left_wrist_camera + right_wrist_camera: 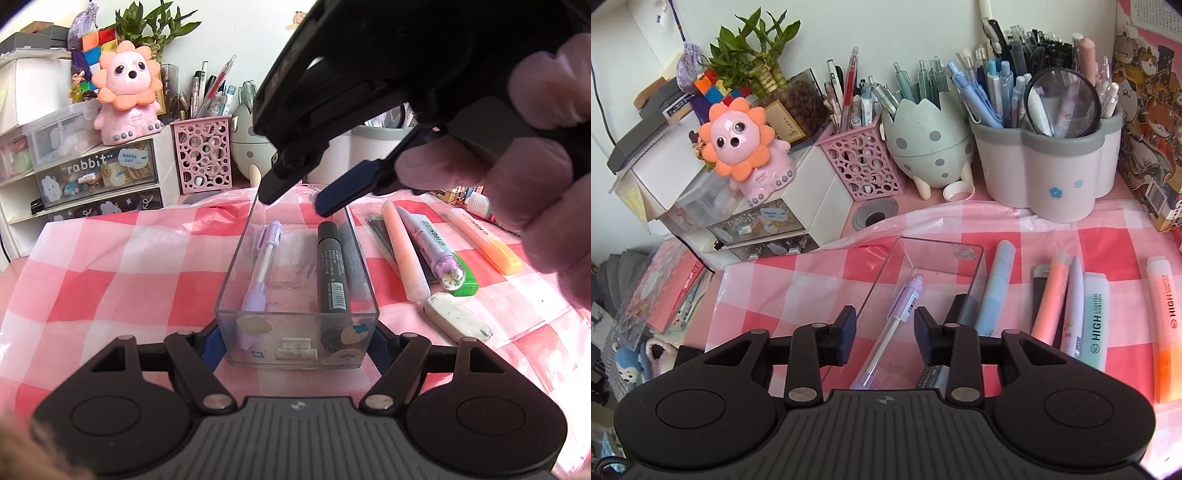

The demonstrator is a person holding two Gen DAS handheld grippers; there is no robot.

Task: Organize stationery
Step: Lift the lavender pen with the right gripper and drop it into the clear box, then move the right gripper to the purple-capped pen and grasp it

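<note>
Two pens lying inside clear tray (295, 295): purple pencil (260, 266) left, black marker (330, 269) right. Left gripper (295, 341) clamping tray's near end. Right gripper (884, 332) hovering over tray, fingers apart, holding nothing. Resting right of tray: highlighters (1093, 317), eraser (456, 321).

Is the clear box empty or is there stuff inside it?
Not empty. The clear box holds a purple pencil and a black marker lying flat on its bottom, with bare space between them.
</note>
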